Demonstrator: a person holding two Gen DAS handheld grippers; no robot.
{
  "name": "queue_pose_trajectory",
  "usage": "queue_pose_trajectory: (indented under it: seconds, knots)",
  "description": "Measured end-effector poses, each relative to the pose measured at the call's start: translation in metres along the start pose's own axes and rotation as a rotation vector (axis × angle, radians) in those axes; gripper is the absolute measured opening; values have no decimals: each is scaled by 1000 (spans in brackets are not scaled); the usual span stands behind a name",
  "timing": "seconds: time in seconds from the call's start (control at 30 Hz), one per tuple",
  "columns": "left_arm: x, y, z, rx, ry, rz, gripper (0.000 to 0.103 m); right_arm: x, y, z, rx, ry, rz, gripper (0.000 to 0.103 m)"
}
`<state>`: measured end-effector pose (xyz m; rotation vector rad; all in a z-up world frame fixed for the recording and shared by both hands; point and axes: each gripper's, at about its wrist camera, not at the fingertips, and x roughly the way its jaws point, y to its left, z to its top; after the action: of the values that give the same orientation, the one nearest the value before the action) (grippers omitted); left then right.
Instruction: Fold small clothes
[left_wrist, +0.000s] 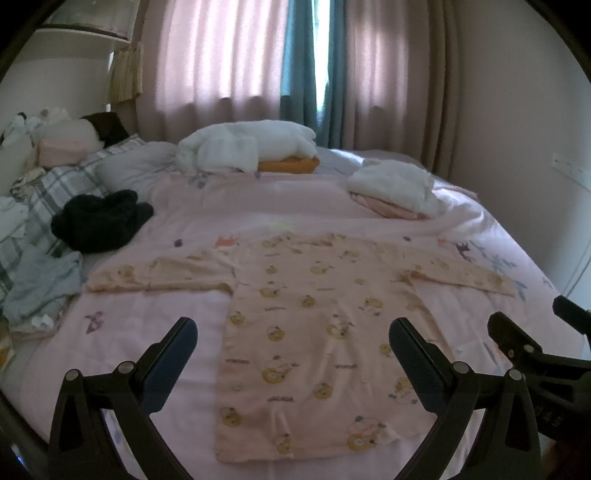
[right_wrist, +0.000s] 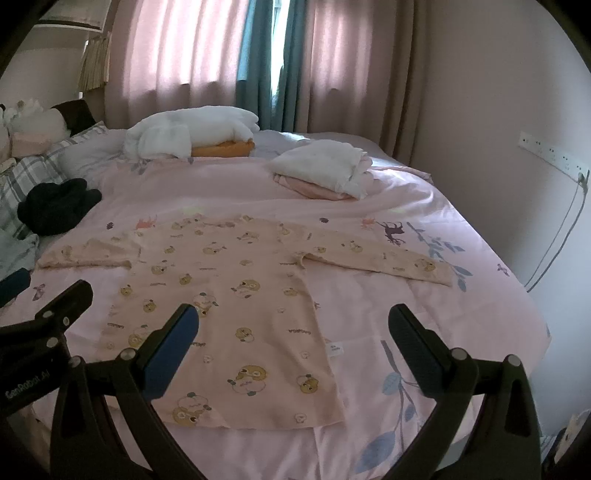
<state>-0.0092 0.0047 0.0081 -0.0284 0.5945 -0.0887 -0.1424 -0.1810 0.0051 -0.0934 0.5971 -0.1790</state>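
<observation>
A small peach long-sleeved top (left_wrist: 306, 332) with yellow cartoon prints lies flat on the pink bedspread (left_wrist: 155, 332), both sleeves spread out sideways. My left gripper (left_wrist: 293, 338) hovers open above the top's lower half, holding nothing. In the right wrist view the same top (right_wrist: 236, 302) fills the middle, and my right gripper (right_wrist: 293, 332) stands open above its lower right edge, near a small white label (right_wrist: 335, 350). The right gripper's fingers (left_wrist: 517, 339) show at the right edge of the left view, and the left gripper's fingers (right_wrist: 62, 306) at the left edge of the right view.
A stack of folded white and pink clothes (left_wrist: 395, 188) sits at the back right. White fluffy fabric on an orange item (left_wrist: 247, 147) lies by the curtains. A black garment (left_wrist: 99, 219), a grey-blue cloth (left_wrist: 40, 288) and plaid pillows (left_wrist: 55, 188) crowd the left. A wall (right_wrist: 517, 110) flanks the right.
</observation>
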Motion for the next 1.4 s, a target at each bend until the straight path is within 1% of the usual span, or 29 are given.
queue_pose_trajectory:
  seconds: [0.6,0.83,1.27,1.4]
  knots:
    - [-3,0,-2,9,-10,-4,103,-1,4,-3,2,8,13,103]
    - [-4,2,-3,11,-1,-2,103,-1,3,-5,4,9,16,103]
    - [-1,6,0,-8,30,-22,103,1,5,-10,11,20,22,103]
    - [1,5,0,-7,26,-22,103,3,6,-13,11,25,23,103]
